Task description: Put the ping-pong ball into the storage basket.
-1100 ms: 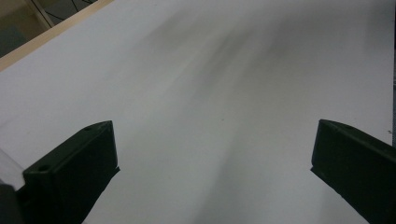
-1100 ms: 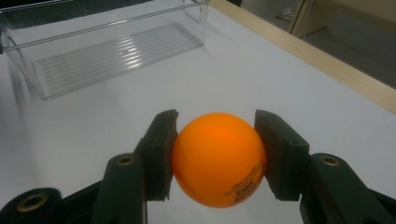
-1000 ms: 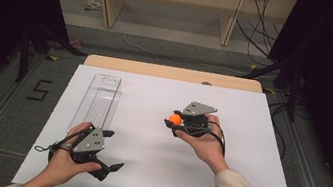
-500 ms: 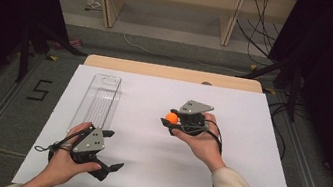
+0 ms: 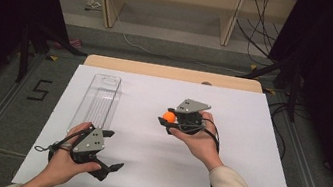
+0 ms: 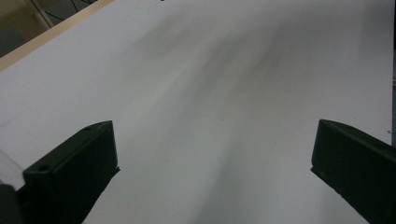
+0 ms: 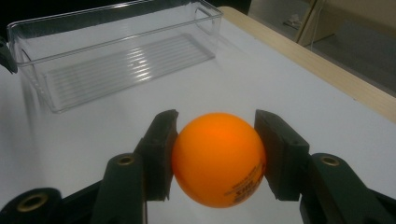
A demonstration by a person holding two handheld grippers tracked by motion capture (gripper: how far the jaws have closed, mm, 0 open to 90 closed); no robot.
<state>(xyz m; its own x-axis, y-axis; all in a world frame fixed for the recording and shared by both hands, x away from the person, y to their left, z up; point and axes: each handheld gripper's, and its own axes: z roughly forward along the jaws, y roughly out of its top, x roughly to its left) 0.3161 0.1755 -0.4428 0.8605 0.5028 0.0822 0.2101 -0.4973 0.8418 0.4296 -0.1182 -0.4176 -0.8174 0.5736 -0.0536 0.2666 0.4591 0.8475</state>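
Since a second ago my right gripper point(image 5: 169, 118) has edged slightly toward the tray, jaws clenched on the orange ball point(image 7: 218, 157): smooth, glossy, round, dark print low on it, lifted above the white table point(image 5: 147, 136). Beyond lies the clear ribbed plastic tray point(image 7: 112, 51). My left gripper point(image 5: 112, 153) rests spread wide, nothing between its jaws

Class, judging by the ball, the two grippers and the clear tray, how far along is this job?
Done: the orange ball is picked up, clamped in the right gripper above the table. In hand: carrying it, apparently toward the clear tray. Left: placing it there; the tray looks empty. The left gripper is open, idle.
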